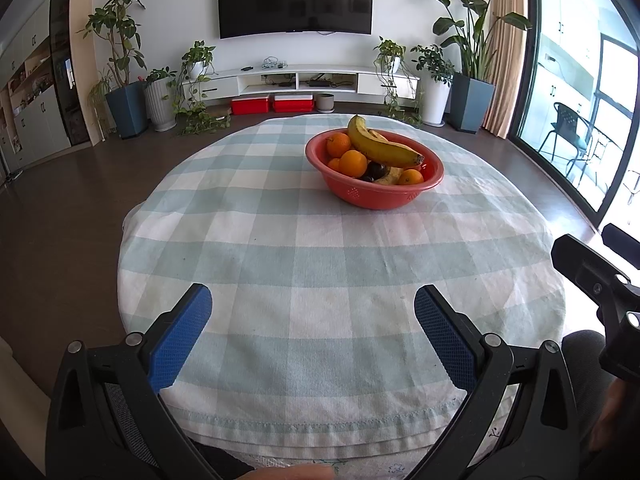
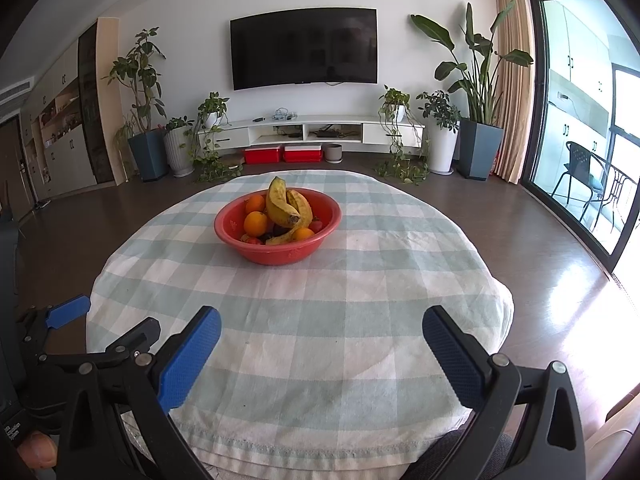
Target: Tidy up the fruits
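A red bowl (image 1: pixel 372 194) stands on the far part of a round table with a checked cloth (image 1: pixel 320 264). It holds a banana (image 1: pixel 380 148), several oranges (image 1: pixel 352 162) and dark fruit. In the right wrist view the bowl (image 2: pixel 276 250) holds bananas (image 2: pixel 282 208) and oranges (image 2: pixel 256 222). My left gripper (image 1: pixel 314 300) is open and empty over the near table edge. My right gripper (image 2: pixel 322 326) is open and empty, also near the front edge. Both are well short of the bowl.
The right gripper's body (image 1: pixel 600 280) shows at the left view's right edge; the left gripper's finger (image 2: pixel 68 310) shows at the right view's left. Beyond the table are a TV cabinet (image 2: pixel 312 132), potted plants (image 2: pixel 476 148) and a glass door (image 2: pixel 588 128).
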The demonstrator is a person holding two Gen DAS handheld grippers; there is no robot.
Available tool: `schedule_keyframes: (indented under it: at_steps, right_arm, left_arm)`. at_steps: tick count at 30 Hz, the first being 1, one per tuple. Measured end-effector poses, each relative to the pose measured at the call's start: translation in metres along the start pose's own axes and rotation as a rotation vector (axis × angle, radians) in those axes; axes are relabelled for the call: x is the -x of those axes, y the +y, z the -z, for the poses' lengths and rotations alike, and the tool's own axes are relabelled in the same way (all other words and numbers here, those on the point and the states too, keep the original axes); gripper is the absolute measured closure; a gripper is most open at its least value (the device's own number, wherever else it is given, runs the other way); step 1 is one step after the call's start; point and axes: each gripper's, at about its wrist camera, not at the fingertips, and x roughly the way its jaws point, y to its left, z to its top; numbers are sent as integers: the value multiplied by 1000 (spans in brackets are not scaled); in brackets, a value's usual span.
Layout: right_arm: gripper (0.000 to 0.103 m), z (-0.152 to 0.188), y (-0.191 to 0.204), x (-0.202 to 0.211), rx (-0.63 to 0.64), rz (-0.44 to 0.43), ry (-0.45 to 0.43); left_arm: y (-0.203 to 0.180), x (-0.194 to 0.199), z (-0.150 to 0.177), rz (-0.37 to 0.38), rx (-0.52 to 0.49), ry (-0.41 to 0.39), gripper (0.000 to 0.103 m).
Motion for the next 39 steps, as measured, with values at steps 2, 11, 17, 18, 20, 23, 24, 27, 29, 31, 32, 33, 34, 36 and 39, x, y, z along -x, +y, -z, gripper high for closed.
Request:
schedule_keyframes:
  at_steps: [2,11,17,18,20,23,24,27,29,31,32,33,34,36,39]
  right_arm:
    - [0,0,0,0,0,0,1]
    - [0,0,0,1,1,1,1]
    - [0,-1,0,2,1,1,3]
    - [0,-1,0,2,1,0,3]
    - [0,-1,0,2,1,0,3]
    - [0,-3,1,2,2,0,4]
    - [0,-3,1,2,1,1,4]
    - [0,-3,1,3,1,1,5]
    - [0,-3,1,3,1,1,4]
    - [0,-4,1,3,2,0,5]
    - [0,-3,1,3,2,1,5]
    - [0,-4,1,3,2,1,5]
    - [0,-2,1,4,3,0,5]
    - [0,-4,1,4,2,1,6]
    - [0,-4,1,4,2,1,7]
  left_arm:
    - [0,0,0,1,0,0,0]
    - [2,0,3,0,1,1,0]
    - [2,-1,4,1,0,1,0]
    - [2,-1,4,0,0,1,0]
    - [2,-1,4,1,0,2,0]
    - [2,0,4,-1,0,2,0]
    - [2,0,4,0,0,2,0]
    - [2,0,4,-1,0,2,0]
    - [2,-1,5,1,0,3,0]
    - [2,0,4,-1,0,3,0]
    - [2,0,4,-1,0,2,0]
    - [1,0,4,0,0,3,0]
    - [2,0,4,0,-1,3,0]
    - [2,0,4,-3,0,2,0]
    - [3,-1,8,-1,0,5,0]
